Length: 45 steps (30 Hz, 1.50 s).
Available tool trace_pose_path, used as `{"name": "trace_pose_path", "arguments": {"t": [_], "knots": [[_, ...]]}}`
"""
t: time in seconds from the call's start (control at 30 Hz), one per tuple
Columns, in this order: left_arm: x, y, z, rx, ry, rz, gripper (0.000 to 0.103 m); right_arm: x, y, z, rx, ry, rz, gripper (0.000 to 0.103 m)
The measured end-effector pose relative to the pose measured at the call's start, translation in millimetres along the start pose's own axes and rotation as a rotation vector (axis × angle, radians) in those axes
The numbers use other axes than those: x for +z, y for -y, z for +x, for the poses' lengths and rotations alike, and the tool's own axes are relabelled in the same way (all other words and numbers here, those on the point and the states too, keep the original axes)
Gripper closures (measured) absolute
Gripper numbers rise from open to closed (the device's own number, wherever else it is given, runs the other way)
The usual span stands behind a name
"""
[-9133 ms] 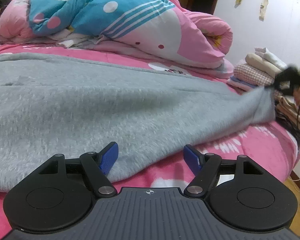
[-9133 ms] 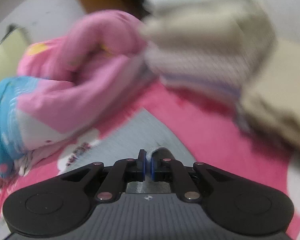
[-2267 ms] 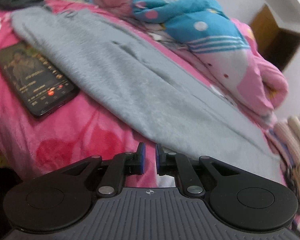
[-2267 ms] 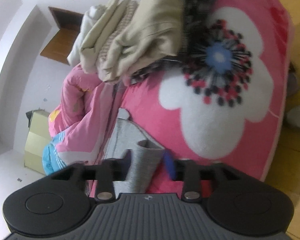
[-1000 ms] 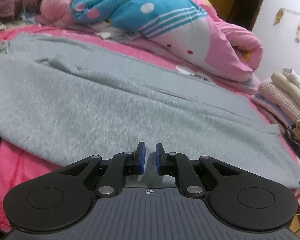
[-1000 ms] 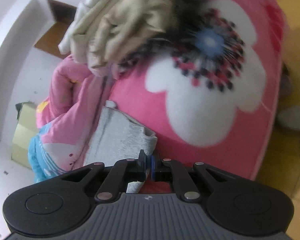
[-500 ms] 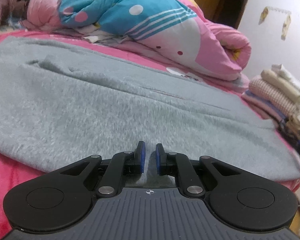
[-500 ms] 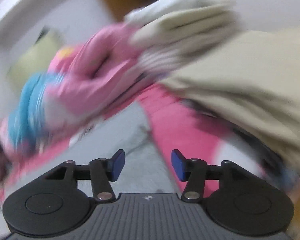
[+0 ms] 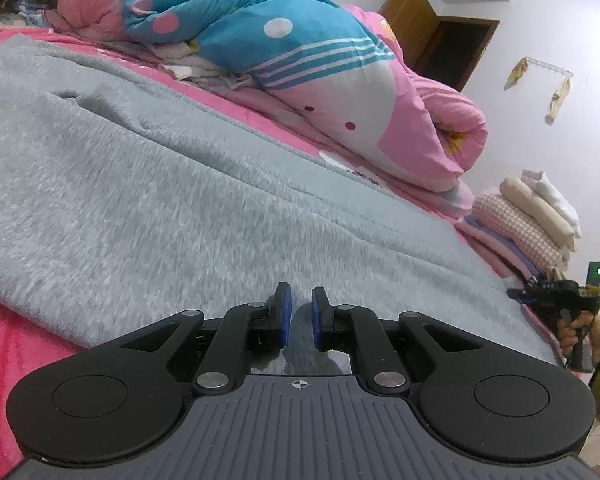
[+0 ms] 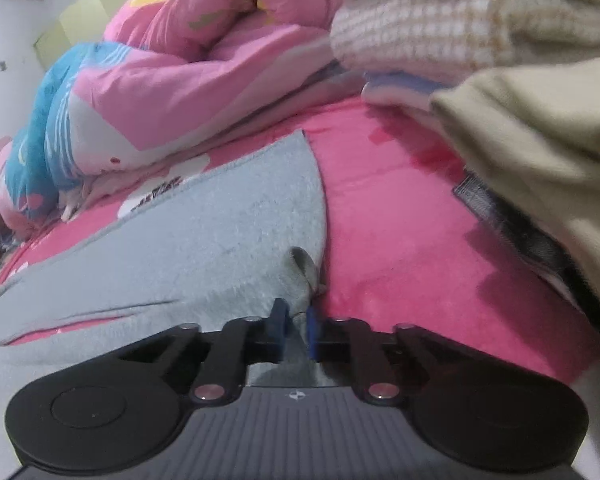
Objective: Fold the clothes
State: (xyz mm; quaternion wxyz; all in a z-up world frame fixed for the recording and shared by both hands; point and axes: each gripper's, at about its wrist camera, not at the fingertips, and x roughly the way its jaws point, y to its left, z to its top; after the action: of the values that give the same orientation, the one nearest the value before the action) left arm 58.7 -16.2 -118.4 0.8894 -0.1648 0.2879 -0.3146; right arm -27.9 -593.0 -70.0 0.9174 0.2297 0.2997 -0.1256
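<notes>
Left wrist view: the left gripper (image 9: 299, 316) has its blue pads nearly together, pinching the near edge of the grey sweatpants (image 9: 172, 200), which spread flat ahead and to both sides over the pink bedsheet (image 9: 4, 344). A rolled quilt (image 9: 300, 64) lies beyond; folded clothes (image 9: 528, 216) sit ahead to the right.

Right wrist view: the right gripper (image 10: 296, 326) is clamped on a bunched cuff of the sweatpants (image 10: 204, 248), which stretch ahead and leftward. A beige garment (image 10: 540, 132) lies close on the right.
</notes>
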Motion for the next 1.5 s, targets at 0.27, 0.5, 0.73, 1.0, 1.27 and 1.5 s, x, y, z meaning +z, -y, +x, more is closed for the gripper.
{"name": "trace_pose_path", "arguments": {"t": [0.27,0.5,0.73,1.0,1.27,1.5], "knots": [[2,-3,1,-0.014,-0.004,-0.002,0.093,2,8,24,-0.197,0.077,0.038,0.096],[2,-3,-6,0.001,0.004,0.001,0.093,4,4,-5,-0.266,0.173,0.108,0.094],[1,-3,-13,-0.009,0.010,-0.012,0.093,-14,-100,-42,-0.037,0.179,-0.128,0.070],[-1,-17,-23,0.043,0.006,-0.098,0.093,-63,-313,26,0.376,-0.060,-0.583,0.064],[-1,-27,-28,0.026,-0.012,-0.161,0.093,-108,-463,104,0.625,-0.252,-0.764,0.082],[-1,-28,-29,0.028,-0.026,-0.160,0.093,-84,-465,197,0.499,-0.356,-0.429,0.102]]}}
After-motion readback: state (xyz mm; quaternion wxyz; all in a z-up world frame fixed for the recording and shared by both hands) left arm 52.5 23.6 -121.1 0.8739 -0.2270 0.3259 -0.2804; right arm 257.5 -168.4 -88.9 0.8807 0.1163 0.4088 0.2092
